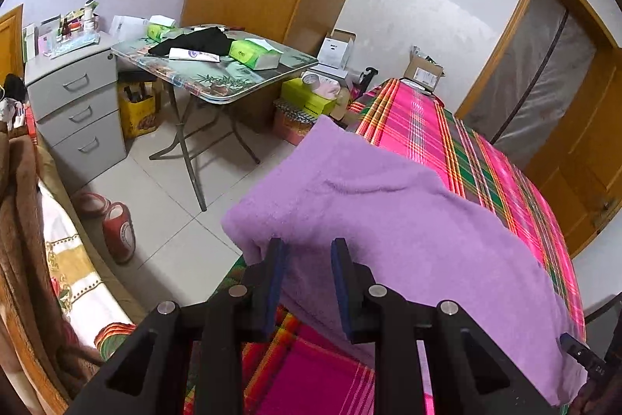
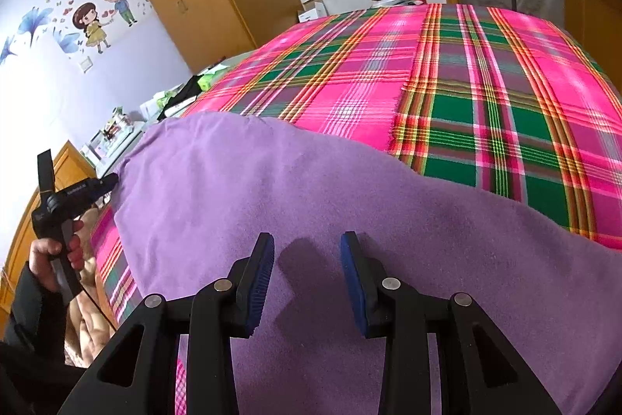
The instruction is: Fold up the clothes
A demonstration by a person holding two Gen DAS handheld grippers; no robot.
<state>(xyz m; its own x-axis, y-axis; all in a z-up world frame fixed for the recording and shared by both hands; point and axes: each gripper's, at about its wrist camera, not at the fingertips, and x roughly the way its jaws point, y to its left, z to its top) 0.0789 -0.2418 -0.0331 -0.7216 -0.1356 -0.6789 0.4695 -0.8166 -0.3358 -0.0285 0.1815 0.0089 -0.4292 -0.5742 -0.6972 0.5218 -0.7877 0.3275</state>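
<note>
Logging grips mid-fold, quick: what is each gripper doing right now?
Left gripper: open, jaws apart over the edge of the purple cloth, gripping nothing.
Right gripper: open, jaws apart above the purple cloth, gripping nothing.

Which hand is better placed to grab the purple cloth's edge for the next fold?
Probably left: the left tongs stand open right at the purple cloth's edge, while the right tongs hover open over its middle.

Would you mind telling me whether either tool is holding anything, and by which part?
Neither holds anything: the left tool and right tool stand open above the purple fleece garment, not pinching it.
</note>
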